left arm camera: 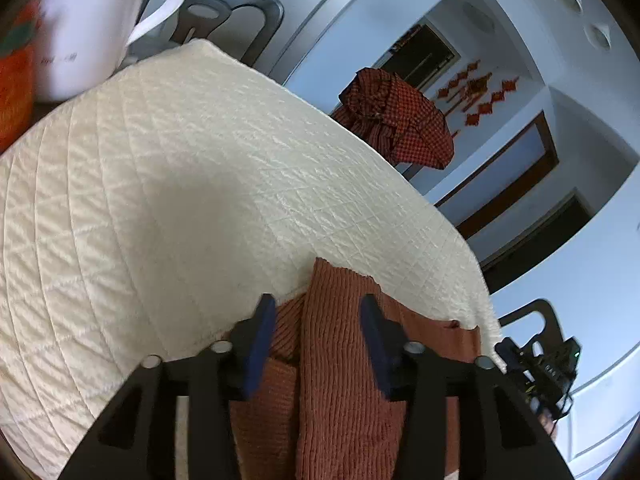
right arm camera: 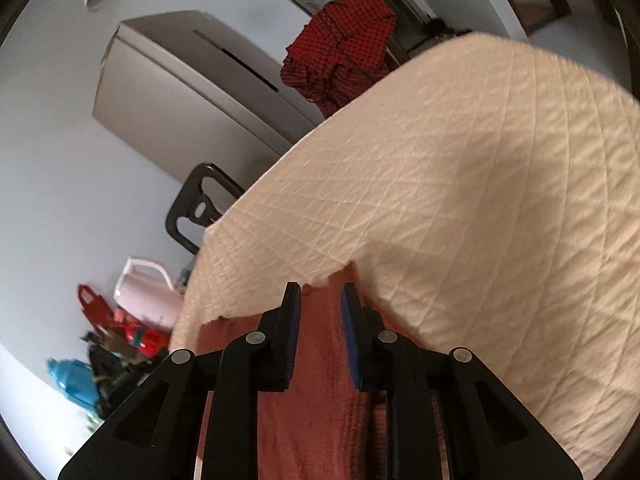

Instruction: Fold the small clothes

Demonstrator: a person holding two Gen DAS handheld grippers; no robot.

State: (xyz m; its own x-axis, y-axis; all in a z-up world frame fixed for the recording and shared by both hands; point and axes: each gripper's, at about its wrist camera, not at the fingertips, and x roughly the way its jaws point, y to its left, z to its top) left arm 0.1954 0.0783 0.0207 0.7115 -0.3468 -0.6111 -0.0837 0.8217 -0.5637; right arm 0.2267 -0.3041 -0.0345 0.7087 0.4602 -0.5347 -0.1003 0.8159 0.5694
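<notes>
A rust-brown ribbed knit garment (left arm camera: 340, 360) lies on the cream quilted table cover (left arm camera: 180, 180). My left gripper (left arm camera: 318, 312) has its jaws apart with a raised fold of the knit running between them; the pads do not visibly press it. In the right wrist view the same garment (right arm camera: 320, 380) passes between the pads of my right gripper (right arm camera: 320, 300), whose jaws stand a little apart around the cloth. The quilted cover (right arm camera: 460, 200) fills the view beyond. Most of the garment is hidden under the grippers.
A red checked garment (left arm camera: 400, 120) hangs at the far side, also in the right wrist view (right arm camera: 344, 44). A white jug (left arm camera: 100, 20), a black chair (left arm camera: 224, 12), another chair (right arm camera: 200, 208), a pink jug (right arm camera: 144, 288) and a cluttered corner (right arm camera: 104, 352) surround the table.
</notes>
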